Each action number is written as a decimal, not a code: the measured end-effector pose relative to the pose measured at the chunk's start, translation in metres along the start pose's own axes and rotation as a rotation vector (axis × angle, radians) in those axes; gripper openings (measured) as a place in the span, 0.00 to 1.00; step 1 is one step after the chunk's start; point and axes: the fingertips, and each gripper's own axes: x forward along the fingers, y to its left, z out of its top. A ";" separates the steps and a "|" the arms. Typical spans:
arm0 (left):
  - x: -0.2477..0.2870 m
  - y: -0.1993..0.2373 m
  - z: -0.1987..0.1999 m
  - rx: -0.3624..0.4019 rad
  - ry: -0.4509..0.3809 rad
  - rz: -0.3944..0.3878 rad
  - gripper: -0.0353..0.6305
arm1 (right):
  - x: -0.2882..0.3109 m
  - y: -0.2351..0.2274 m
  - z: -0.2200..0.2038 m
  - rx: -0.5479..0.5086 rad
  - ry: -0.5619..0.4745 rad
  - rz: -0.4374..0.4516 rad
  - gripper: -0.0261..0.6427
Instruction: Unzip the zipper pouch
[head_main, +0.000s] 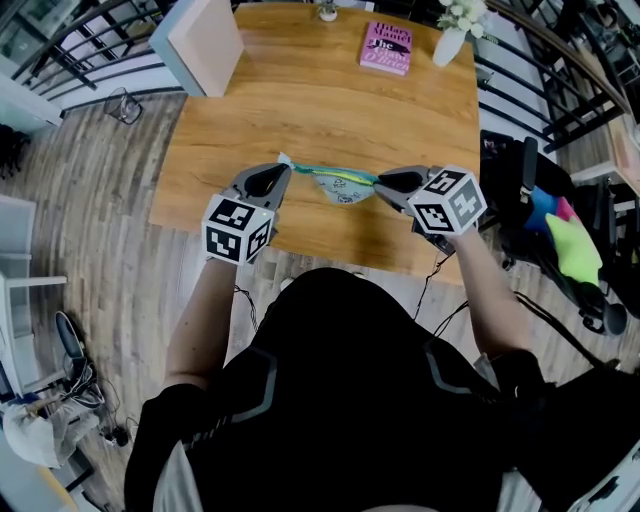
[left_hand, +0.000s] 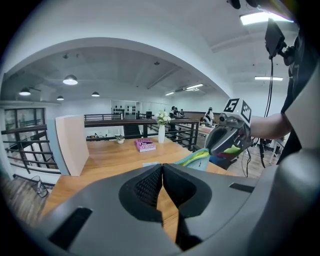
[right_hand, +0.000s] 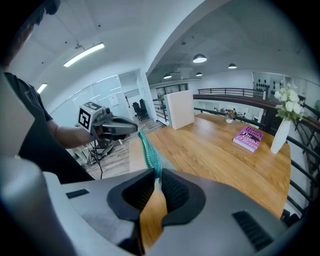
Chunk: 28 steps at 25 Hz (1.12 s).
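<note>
Pinching tight, the left hand-held gripper (left_hand: 161, 170) has its jaws pressed together on one end of the zipper pouch (head_main: 342, 187). From where I stand I can't be sure whether it has the pull tab or only the fabric corner. The right hand-held gripper (right_hand: 155, 175) is clamped on the other end, its jaws closed on the teal zipper edge. The pouch is stretched between the two, its pale patterned belly sagging a little below the zipper line. It sits over the near part of the wooden counter (head_main: 330, 110), close to the person's body. Farther out, a pink book (head_main: 387, 47) lies flat near the far edge. A white vase (head_main: 449, 45) of pale flowers stands just beside it, toward the right corner. A pale upright panel (head_main: 205, 45) stands at the far left corner.
</note>
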 end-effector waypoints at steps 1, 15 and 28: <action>0.002 -0.001 0.002 -0.002 0.002 -0.003 0.10 | 0.000 -0.005 0.000 0.007 0.000 -0.008 0.12; 0.062 0.023 0.005 0.014 0.011 0.049 0.10 | 0.035 -0.086 0.007 0.011 -0.046 -0.102 0.12; 0.082 0.010 -0.096 -0.042 0.209 0.031 0.10 | 0.095 -0.074 -0.079 -0.072 0.094 -0.006 0.12</action>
